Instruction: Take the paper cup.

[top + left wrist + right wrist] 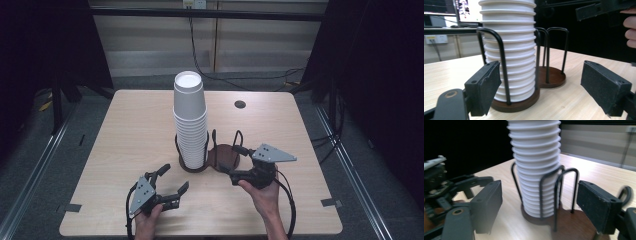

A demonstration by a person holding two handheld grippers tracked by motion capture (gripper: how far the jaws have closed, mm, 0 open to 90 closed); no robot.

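High view. We are seeing the stack of white cups (190, 117) standing upright in the left ring of a dark wire holder (210, 156) at the centre of the desk (130, 130); its long axis is running vertical. The holder's right ring is sitting empty. The left gripper (173, 181) is hovering at lower left of the frame, jaws spread wide and holding nothing, with the stack lying up and to the right of it. The right gripper (230, 160) is sitting at lower right, its jaws released as well, the tips close to the holder's empty ring. We are judging the right hand (262, 196) the nearer of the two to the holder, though the left is lined up better on the cups.

Left gripper view. We are looking between two black pads (486, 86), parted, with the cup stack (509, 50) rising dead ahead at centre left behind a wire loop (499, 57). The empty ring (551, 76) is showing to the right behind it. This view is giving us the cup rims one by one; the high view is not.

Right gripper view. The jaws are open, pads (487, 205) wide, and the cups (535, 167) are standing centre frame beyond the empty ring's wires (566, 190). The other gripper (454, 185) is showing at far left. Here the wires are standing between pads and cups, a hindrance we are not reading from above.
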